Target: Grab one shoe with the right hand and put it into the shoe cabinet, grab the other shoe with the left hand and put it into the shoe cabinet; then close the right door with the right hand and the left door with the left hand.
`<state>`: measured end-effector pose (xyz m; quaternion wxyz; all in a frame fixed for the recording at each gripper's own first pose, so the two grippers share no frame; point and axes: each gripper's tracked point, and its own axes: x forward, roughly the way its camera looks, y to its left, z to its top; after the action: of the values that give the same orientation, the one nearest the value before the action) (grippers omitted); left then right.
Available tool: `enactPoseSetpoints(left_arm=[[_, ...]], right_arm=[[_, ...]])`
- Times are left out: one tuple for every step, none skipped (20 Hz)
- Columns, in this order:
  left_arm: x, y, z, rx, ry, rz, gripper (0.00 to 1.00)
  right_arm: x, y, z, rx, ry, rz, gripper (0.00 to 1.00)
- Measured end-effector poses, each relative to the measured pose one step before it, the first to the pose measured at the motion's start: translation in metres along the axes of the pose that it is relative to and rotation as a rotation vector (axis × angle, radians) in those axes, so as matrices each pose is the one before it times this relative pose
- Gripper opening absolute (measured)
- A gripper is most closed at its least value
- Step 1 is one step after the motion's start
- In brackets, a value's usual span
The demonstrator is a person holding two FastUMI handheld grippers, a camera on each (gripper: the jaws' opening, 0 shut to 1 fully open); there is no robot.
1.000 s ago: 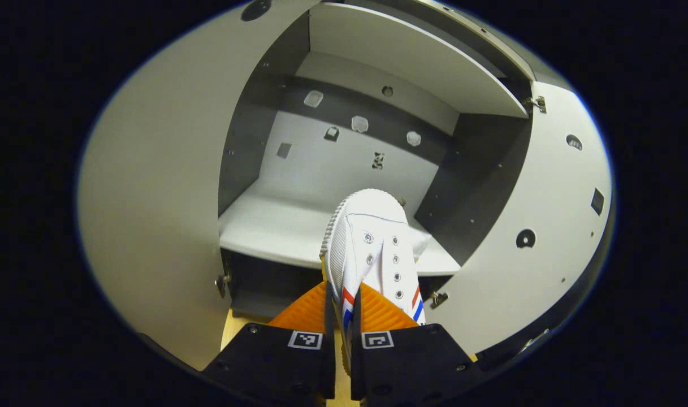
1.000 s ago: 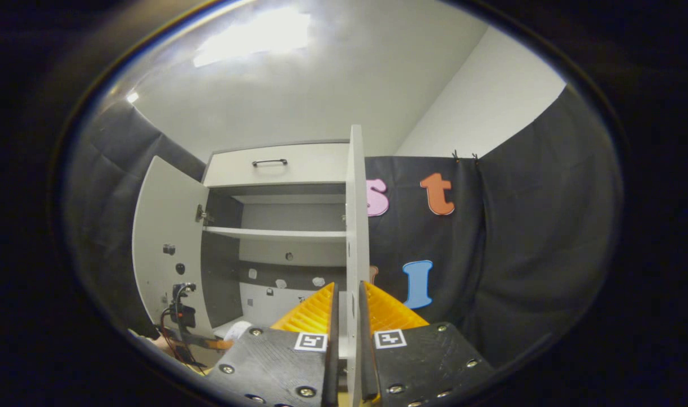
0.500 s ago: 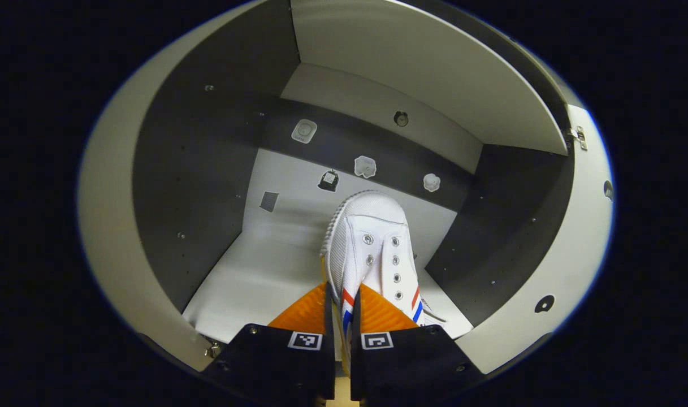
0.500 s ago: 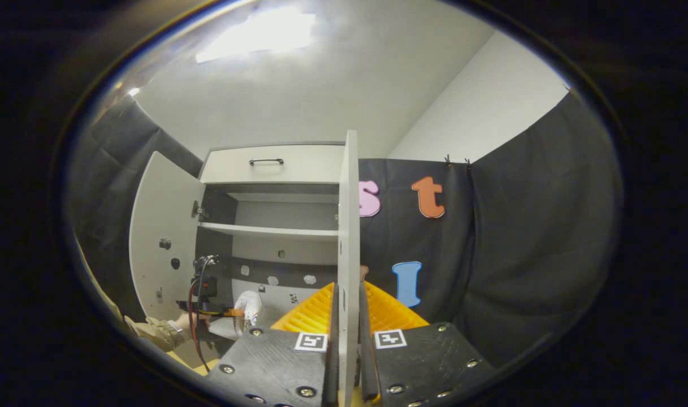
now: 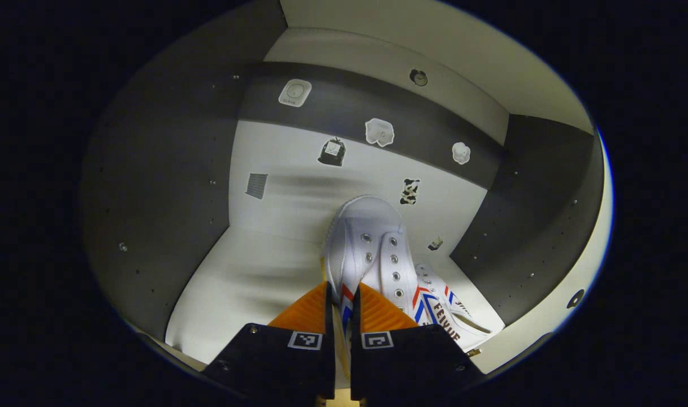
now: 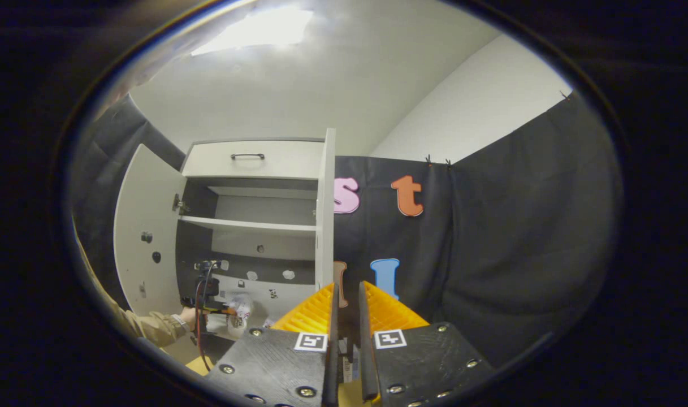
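In the left gripper view my left gripper (image 5: 343,285) is shut on the side wall of a white shoe (image 5: 372,249) with red and blue stripes. It holds the shoe toe-forward just above the lower shelf (image 5: 247,271) inside the shoe cabinet. A second matching shoe (image 5: 442,308) lies on that shelf at the right. In the right gripper view my right gripper (image 6: 347,285) stands with only a narrow slit between its fingers and nothing in it. The open right door (image 6: 324,215) stands edge-on just left of it. Farther off, the left gripper (image 6: 208,308) holds the shoe (image 6: 237,316) in the cabinet.
The left door (image 6: 143,226) stands wide open. An upper shelf (image 6: 247,225) and a drawer with a dark handle (image 6: 247,156) sit above the lower compartment. A sleeve and hand (image 6: 151,328) reach in from the lower left. Black cloth covers the wall to the right.
My left gripper has carried the shoe forward, deep into the lower compartment. The right door's edge, which stood between my right gripper's fingers, now stands apart to the left.
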<state>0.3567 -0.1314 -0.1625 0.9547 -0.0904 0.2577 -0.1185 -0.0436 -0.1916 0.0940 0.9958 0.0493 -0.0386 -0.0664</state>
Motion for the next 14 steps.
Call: enactPoseSetpoints(left_arm=[[0.00307,0.00163,-0.00445,0.00812,0.01774,0.00433,0.11],[0.00463,0.00168,-0.00275,0.00164,0.01014,0.00644,0.11],[0.00410,0.00083,-0.00297,-0.00473,0.00981,0.00254,0.11],[0.00438,-0.00018,-0.00301,0.00100,0.00991,-0.00429,0.11],[0.00347,-0.00029,-0.00298,0.00920,0.00799,-0.00246,0.11],[0.00338,0.00076,-0.00337,0.01206,0.01163,0.00435,0.11],[0.00376,0.00125,-0.00265,0.01051,0.00991,0.00931,0.11],[0.00198,0.00081,-0.00285,0.00669,0.00936,0.01058,0.11],[0.00231,0.00017,-0.00200,0.00464,0.00410,0.00483,0.11],[0.00227,0.00060,-0.00145,0.00177,0.00347,0.00351,0.11],[0.00134,0.00063,-0.00180,-0.00068,0.00540,0.00383,0.11],[0.00036,0.00119,-0.00270,-0.00483,0.00668,0.00494,0.12],[-0.00054,-0.00034,-0.00223,-0.00552,0.01614,0.00022,0.14],[0.00023,-0.00161,0.00215,0.00087,-0.01210,-0.00519,0.17]], right_arm=[[-0.00008,-0.00114,-0.00047,0.00221,0.00231,-0.00182,0.16],[0.00091,0.00034,-0.00054,0.00238,0.00066,-0.00089,0.16],[-0.00005,-0.00099,-0.00021,0.00025,0.00069,-0.00088,0.16],[0.00078,-0.00078,-0.00115,-0.00280,0.00136,-0.00113,0.16],[-0.00012,-0.00111,-0.00035,-0.00340,0.00168,-0.00223,0.16],[0.00040,-0.00006,-0.00070,-0.00214,0.00210,-0.00107,0.16],[-0.00017,-0.00065,-0.00034,-0.00076,0.00167,-0.00134,0.16],[-0.00013,-0.00211,-0.00061,-0.00026,0.00151,-0.00304,0.16],[-0.00036,-0.00091,-0.00097,-0.00001,0.00147,-0.00185,0.16],[-0.00025,-0.00189,-0.00058,-0.00079,0.00146,-0.00350,0.16],[-0.00142,-0.00201,-0.00067,-0.00215,0.00148,-0.00283,0.16],[-0.00012,-0.00242,-0.00079,-0.00163,0.00187,-0.00474,0.16],[-0.00027,-0.00118,-0.00031,-0.00010,0.00108,-0.00264,0.16],[-0.00110,-0.00214,-0.00072,0.00083,0.00153,-0.00312,0.16]])
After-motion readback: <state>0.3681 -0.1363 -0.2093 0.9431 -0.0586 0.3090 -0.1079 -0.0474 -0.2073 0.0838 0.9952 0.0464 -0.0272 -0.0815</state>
